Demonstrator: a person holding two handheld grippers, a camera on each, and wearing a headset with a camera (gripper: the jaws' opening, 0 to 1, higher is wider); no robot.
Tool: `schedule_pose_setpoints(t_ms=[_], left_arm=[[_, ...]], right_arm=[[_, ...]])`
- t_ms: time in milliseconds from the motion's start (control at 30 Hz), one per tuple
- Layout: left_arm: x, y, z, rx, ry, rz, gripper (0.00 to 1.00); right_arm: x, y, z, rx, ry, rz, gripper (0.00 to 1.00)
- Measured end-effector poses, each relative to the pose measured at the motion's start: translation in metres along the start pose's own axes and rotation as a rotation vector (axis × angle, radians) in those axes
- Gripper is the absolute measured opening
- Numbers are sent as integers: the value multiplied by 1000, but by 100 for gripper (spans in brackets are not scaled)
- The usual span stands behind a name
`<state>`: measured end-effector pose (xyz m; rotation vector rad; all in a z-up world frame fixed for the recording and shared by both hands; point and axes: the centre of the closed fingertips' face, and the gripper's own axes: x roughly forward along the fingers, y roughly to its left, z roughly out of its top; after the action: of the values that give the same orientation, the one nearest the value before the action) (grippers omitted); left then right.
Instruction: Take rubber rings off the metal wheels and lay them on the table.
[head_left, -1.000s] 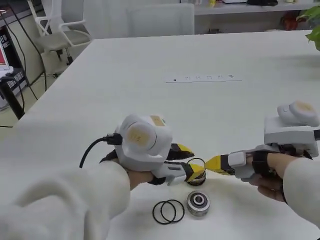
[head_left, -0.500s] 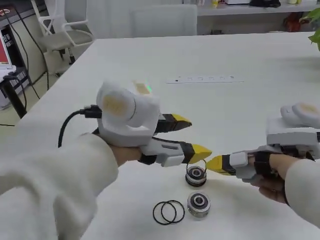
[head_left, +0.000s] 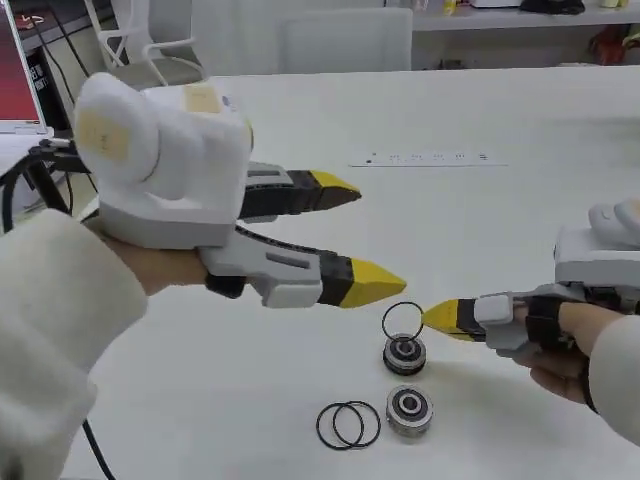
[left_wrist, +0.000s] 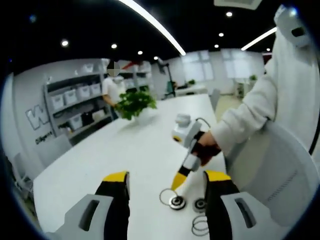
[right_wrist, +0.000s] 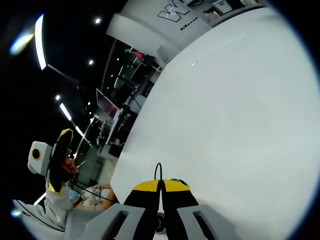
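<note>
Two metal wheels lie near the table's front edge, one (head_left: 405, 354) behind the other (head_left: 410, 408). A thin black rubber ring (head_left: 403, 320) stands up from the far wheel, and my right gripper (head_left: 432, 318) is shut on its right side. In the right gripper view the shut jaws (right_wrist: 159, 186) pinch that ring (right_wrist: 158, 172). My left gripper (head_left: 372, 238) hangs open and empty, raised up and to the left of the wheels. From its own view the open jaws (left_wrist: 166, 179) frame the wheel (left_wrist: 176, 202) and ring below. Two loose rings (head_left: 348, 424) lie left of the near wheel.
The white table (head_left: 300, 130) stretches far back, with a strip of sockets (head_left: 428, 158) set in its middle. White chairs (head_left: 345, 40) stand at the far edge. A potted plant (left_wrist: 134, 104) sits on the table's far end in the left gripper view.
My left gripper has let go of the far wheel and risen up and to the left, its jaws open. The right gripper stays shut on the ring beside the wheel.
</note>
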<state>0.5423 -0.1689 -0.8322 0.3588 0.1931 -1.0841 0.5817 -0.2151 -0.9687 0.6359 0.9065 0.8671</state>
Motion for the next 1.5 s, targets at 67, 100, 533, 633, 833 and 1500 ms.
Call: schedule_pose_setpoints(t_ms=[67,100,533,633,833,1500], left_arm=[[-9,1,0,-2,0,15,63],[-16,2,-2,-4,1,28,63],[-69,-9,-48,-86,88,131,68],[-77,-13,-63,-127,98,158,69],[-88,-27,-90,-212,117,187,72],[-85,-47,-114,-316,152,200,78]], right_arm=[[0,4,2,-4,-4,12,0],[0,6,2,-8,-5,16,0],[2,29,2,-35,3,82,0],[5,36,-1,-38,16,111,0],[10,49,-12,-67,59,145,0],[30,59,-77,-227,303,146,0]])
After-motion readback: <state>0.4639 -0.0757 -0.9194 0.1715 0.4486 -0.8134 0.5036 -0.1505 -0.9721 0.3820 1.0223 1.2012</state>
